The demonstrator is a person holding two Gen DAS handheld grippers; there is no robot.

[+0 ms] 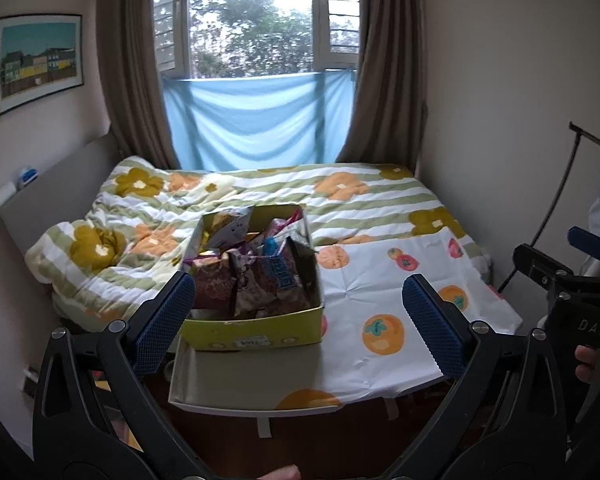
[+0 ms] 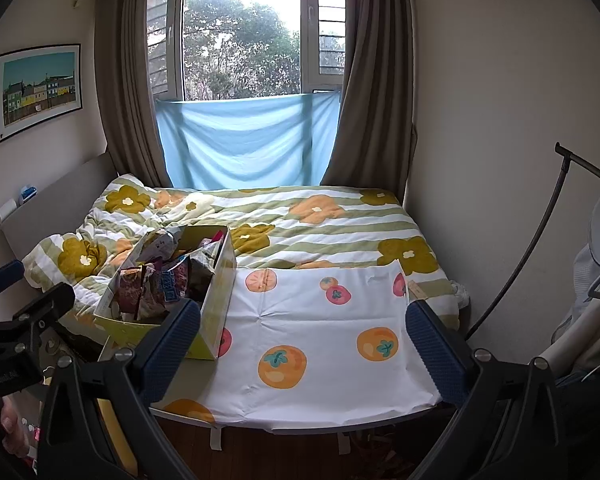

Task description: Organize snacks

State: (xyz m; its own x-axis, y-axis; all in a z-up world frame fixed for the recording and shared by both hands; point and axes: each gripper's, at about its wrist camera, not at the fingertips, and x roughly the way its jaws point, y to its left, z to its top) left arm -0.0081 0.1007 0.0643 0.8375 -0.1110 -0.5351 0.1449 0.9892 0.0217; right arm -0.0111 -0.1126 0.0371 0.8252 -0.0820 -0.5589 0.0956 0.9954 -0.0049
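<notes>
Left wrist view: the left gripper (image 1: 300, 312) hangs with its jaws spread wide and nothing between them, its left blue pad crossing the near corner of a yellow-green cardboard box (image 1: 256, 334). The right gripper (image 2: 304, 340) is likewise spread and empty, poised over the fruit-print cloth (image 2: 320, 320) that covers a low table (image 2: 340, 424) at the foot of the bed (image 2: 340, 220).

Snack packets (image 1: 252, 276) stand crammed upright in the box, purple and brown bags to the front, paler wrappers behind. The box sits on the table's left end; the cloth beside it is bare. That fits either snacks waiting to be laid out or snacks already gathered in, and the pictures do not settle which.

Whatever handling comes, crinkled bags pack tightly and spring back, so a grip near a bag's top seam, with the other gripper steadying the box wall, would likely keep the light carton from sliding or tipping.

The left wrist view looks straight into the box, shows a label on its front face and a bare strip of tabletop before it, and catches the right gripper at the right edge. The right wrist view shows the box's side wall, the whole open stretch of cloth, and the left gripper at the left edge.
</notes>
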